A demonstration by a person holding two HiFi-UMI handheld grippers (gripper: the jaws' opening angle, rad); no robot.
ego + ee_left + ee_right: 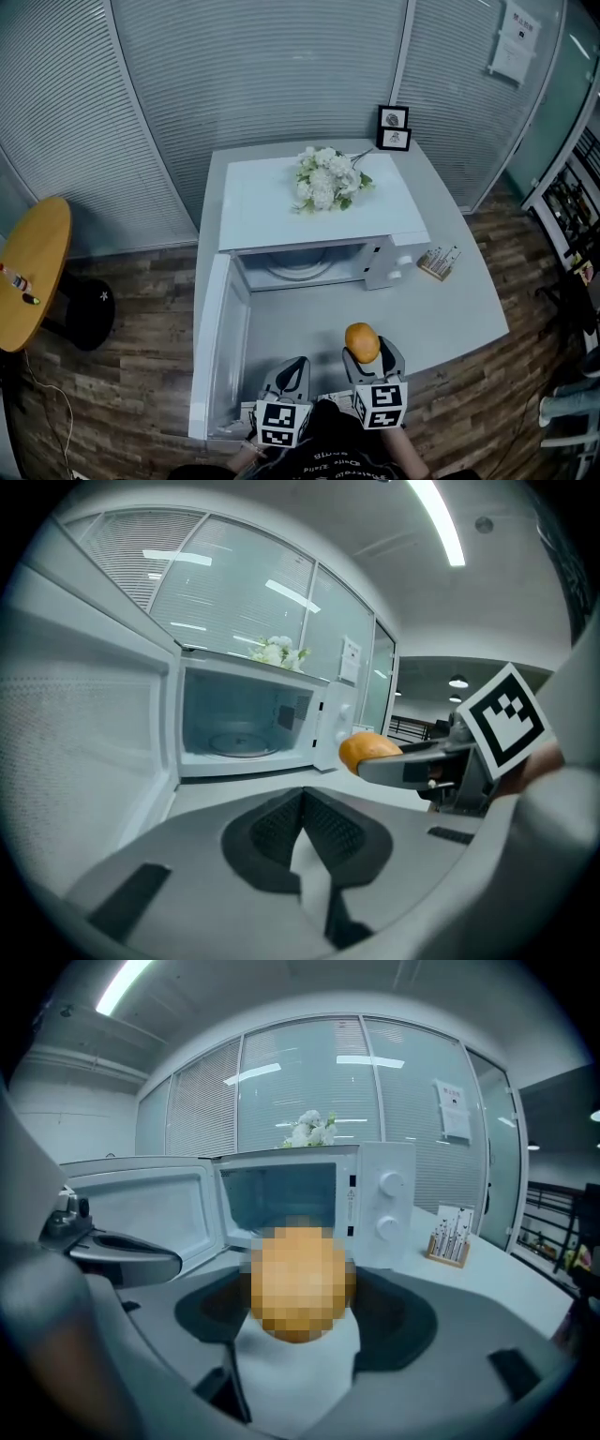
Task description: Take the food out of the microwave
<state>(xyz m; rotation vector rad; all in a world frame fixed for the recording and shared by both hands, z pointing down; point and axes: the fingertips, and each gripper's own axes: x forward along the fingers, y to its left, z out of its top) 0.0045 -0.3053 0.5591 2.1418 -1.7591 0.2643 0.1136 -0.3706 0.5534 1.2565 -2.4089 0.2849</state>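
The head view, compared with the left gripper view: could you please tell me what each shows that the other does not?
Only the head view shows the round wooden table, the picture frames and the card holder. Only the left gripper view shows the ceiling light. Both show the open microwave, the flowers on it and the orange food held in the right gripper.

The grey surface (469, 309) carries a white microwave (267, 202) (door swung open to the left), two small framed pictures (394, 128) at its back edge, and a wooden card holder (439, 262) just right of the microwave.
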